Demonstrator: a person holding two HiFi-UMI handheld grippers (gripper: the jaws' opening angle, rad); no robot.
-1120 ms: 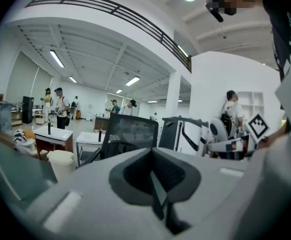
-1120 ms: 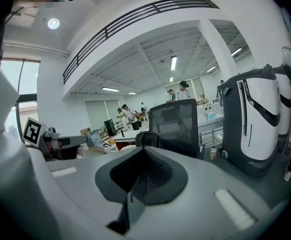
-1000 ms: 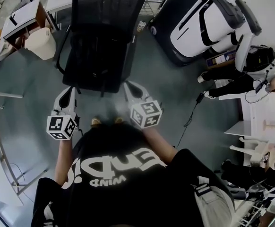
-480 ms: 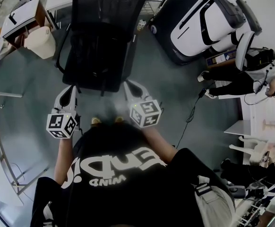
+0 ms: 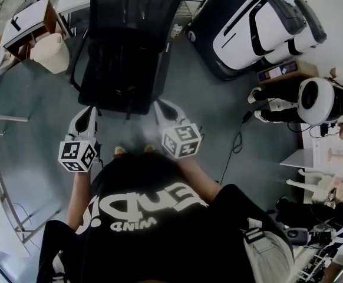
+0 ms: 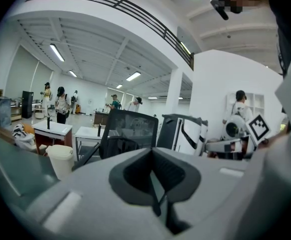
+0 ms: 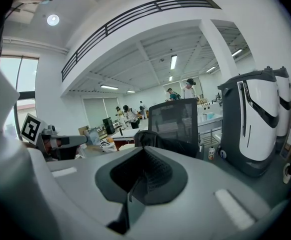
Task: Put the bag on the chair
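A black mesh office chair (image 5: 127, 46) stands on the grey floor just beyond both grippers. A dark, lumpy shape on its seat (image 5: 118, 78) looks like the black bag; it shows again in the right gripper view as the bag (image 7: 153, 139) in front of the backrest (image 7: 174, 119). My left gripper (image 5: 89, 112) hangs short of the seat's near left corner, its jaws shut and empty (image 6: 153, 151). My right gripper (image 5: 160, 106) is by the seat's near right corner, also shut with nothing in it (image 7: 144, 151). Neither touches the chair.
A beige bin (image 5: 50, 53) and a white desk (image 5: 27, 25) stand left of the chair. A big black-and-white machine (image 5: 260, 25) stands to its right. A cable (image 5: 236, 143) trails on the floor; people (image 5: 313, 102) stand at the right. A table frame (image 5: 0, 119) edges the left.
Both grippers have kept still. The person at the right has shifted and bent further over.
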